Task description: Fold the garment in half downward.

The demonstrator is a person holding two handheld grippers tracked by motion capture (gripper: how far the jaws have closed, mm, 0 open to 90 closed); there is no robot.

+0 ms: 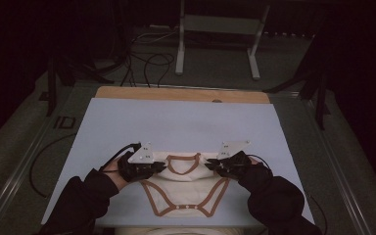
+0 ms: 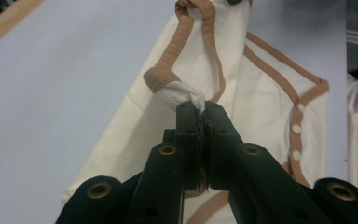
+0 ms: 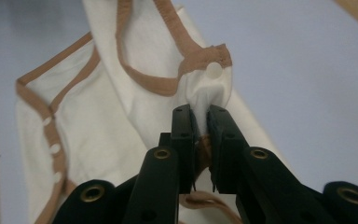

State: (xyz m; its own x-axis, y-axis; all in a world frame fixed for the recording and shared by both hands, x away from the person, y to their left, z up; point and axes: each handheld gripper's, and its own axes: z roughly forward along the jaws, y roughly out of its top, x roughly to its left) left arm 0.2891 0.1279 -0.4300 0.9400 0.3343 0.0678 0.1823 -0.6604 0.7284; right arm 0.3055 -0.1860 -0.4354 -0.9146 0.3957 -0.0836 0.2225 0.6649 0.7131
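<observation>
Nearest me, my two dark sleeves are coming in over the table's front edge, one on each side. Just ahead of them I am holding one garment, a cream bodysuit with tan trim, lying flat on the blue-grey table top.

I am pinching its two shoulder corners. My left gripper is clamped tight on the left shoulder tab, its jaws nearly touching with white cloth bunched between them. My right gripper is clamped on the right shoulder tab, just below a single white snap.

The bodysuit's long axis is running from me outward: the crotch flap with three snaps is lying nearest me and the neck opening farthest, between the grippers. So the body is lying on my side of both grippers, each equally near its corner. I judge any coming lift or fold is hinging on keeping them level.

Beyond lie a strip of bare wood, then floor cables and a white stand.
</observation>
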